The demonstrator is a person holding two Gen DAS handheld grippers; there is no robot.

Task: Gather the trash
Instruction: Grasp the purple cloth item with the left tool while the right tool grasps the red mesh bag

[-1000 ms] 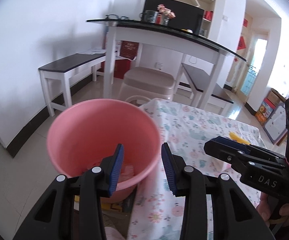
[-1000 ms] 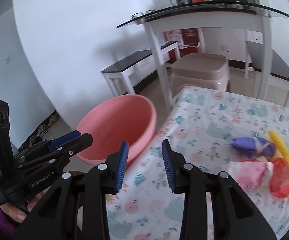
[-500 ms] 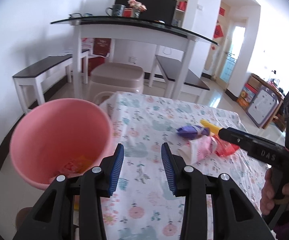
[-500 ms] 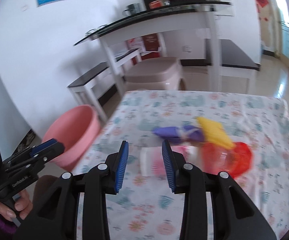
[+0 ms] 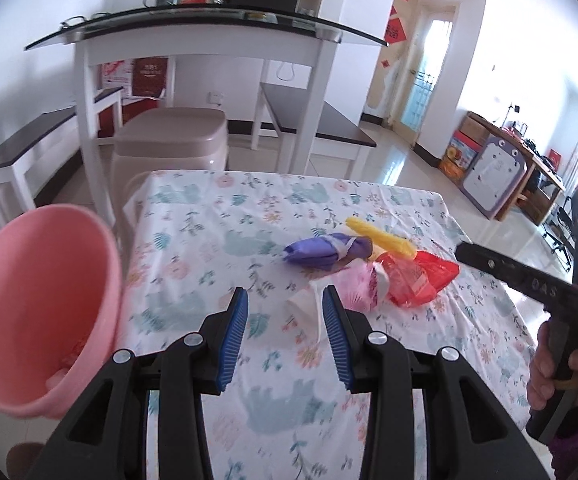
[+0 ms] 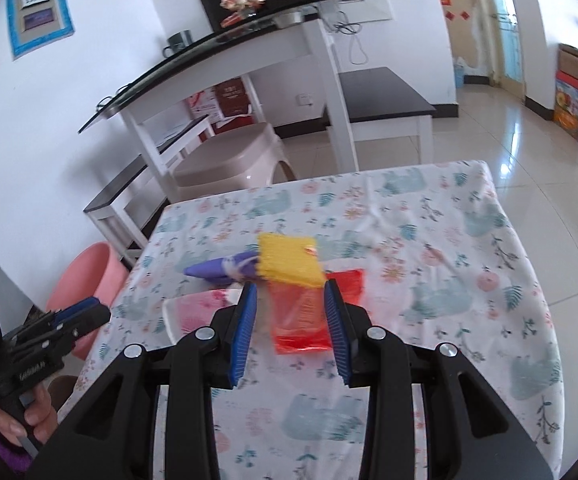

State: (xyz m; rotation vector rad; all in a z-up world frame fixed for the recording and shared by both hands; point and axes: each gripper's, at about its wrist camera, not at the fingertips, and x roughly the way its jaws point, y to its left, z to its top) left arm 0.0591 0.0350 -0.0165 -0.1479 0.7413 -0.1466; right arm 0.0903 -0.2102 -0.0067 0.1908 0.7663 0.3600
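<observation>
My right gripper (image 6: 289,320) and left gripper (image 5: 285,328) both have fingers apart, holding nothing. Wrappers (image 6: 289,268) lie mid-worktop (image 6: 449,280); bucket (image 5: 41,300) far left. I should straddle the red bag (image 6: 313,312) squarely, then pinch low.

- A table (image 5: 369,420) covered with a white cloth printed with flowers and leaves carries the trash.
- On the cloth, close together: a purple packet (image 5: 321,252), a yellow wrapper (image 6: 289,258), a red plastic bag (image 6: 309,316) and a pink-and-white wrapper (image 5: 353,290).
- The yellow wrapper lies partly over the red bag.
- A pink bucket (image 5: 41,312) is beside the table's left edge.
</observation>
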